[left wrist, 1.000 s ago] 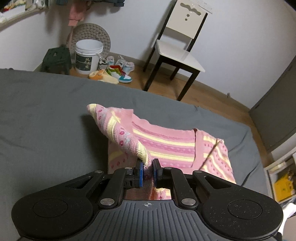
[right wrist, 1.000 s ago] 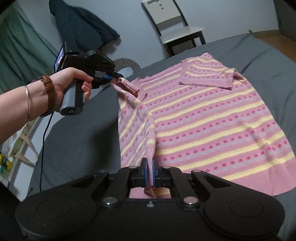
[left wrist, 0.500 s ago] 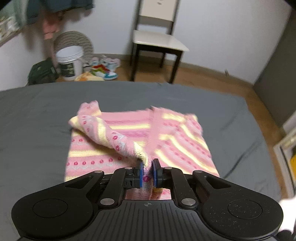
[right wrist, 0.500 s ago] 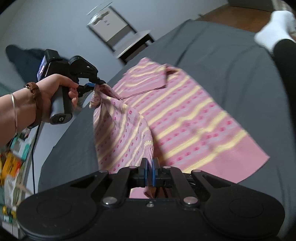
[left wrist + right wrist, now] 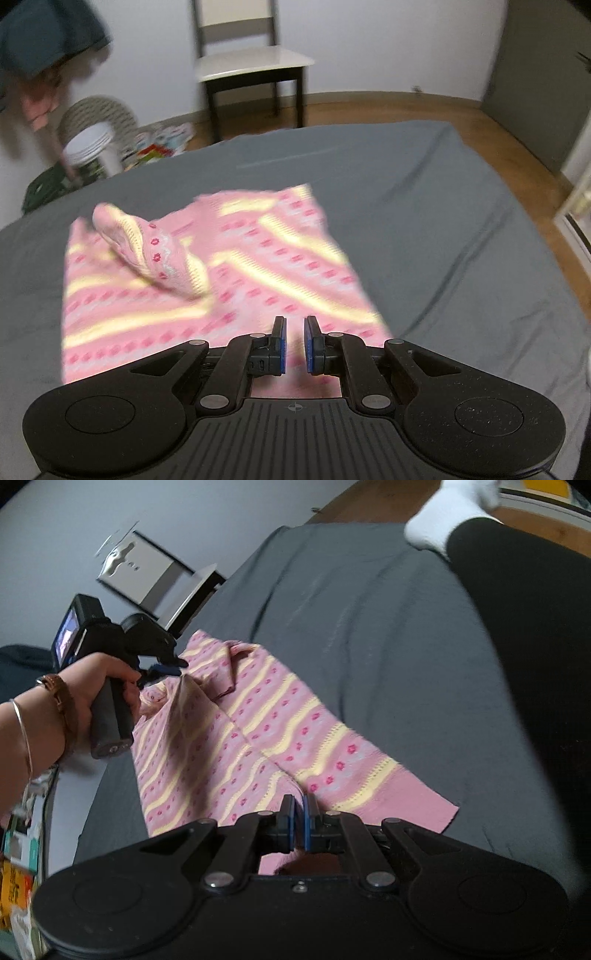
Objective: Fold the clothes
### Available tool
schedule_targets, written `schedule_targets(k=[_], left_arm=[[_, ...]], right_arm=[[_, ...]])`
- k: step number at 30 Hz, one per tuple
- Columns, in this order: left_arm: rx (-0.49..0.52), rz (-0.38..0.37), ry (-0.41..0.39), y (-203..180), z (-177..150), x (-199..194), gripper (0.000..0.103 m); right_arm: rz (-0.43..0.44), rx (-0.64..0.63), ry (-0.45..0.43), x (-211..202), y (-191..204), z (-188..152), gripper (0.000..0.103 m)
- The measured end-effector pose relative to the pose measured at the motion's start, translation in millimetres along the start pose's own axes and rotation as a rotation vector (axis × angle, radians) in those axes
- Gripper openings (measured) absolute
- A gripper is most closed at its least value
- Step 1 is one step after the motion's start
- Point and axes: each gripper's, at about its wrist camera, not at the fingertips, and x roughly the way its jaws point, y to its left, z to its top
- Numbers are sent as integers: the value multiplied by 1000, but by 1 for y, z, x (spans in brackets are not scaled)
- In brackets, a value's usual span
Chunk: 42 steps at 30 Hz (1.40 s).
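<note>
A pink sweater (image 5: 236, 266) with yellow stripes lies on the grey bed (image 5: 424, 206). Its left side is folded over the body, and the sleeve (image 5: 147, 251) rests bunched on top. My left gripper (image 5: 294, 345) hovers just above the near part of the sweater, open, with only fabric below showing through the gap. In the right wrist view the left gripper (image 5: 177, 666), held by a hand (image 5: 92, 686), sits over the collar end. My right gripper (image 5: 300, 821) is at the hem, shut on the folded edge of the sweater (image 5: 258, 731).
A white-seated chair (image 5: 251, 62) stands beyond the bed, with a bucket (image 5: 92, 147) and shoes on the floor at the left. A person's black-trousered leg (image 5: 524, 657) and white sock (image 5: 443, 513) rest on the bed to the right of the sweater.
The left gripper has let go of the sleeve, which dropped onto the sweater. Both grippers carried the left side over the body, and it now lies folded flat.
</note>
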Motion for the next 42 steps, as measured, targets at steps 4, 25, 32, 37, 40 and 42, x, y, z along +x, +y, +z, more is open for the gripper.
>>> schedule_targets(k=[4, 25, 32, 37, 40, 42], left_arm=[[43, -34, 0, -24, 7, 3, 10], [-154, -201, -527, 80, 52, -447, 13], [-63, -231, -758, 99, 0, -590, 98], [51, -170, -848, 115, -6, -649, 98], [52, -197, -858, 131, 6, -650, 98], [33, -232, -846, 143, 23, -634, 98]], right_arm=[[-22, 15, 9, 4, -3, 2, 6], [-179, -76, 77, 16, 15, -12, 6], [-207, -91, 47, 7, 19, -20, 6], [-222, -127, 15, 2, 25, -23, 6], [-252, -159, 15, 5, 29, -23, 6], [-264, -182, 8, 5, 32, -23, 6]])
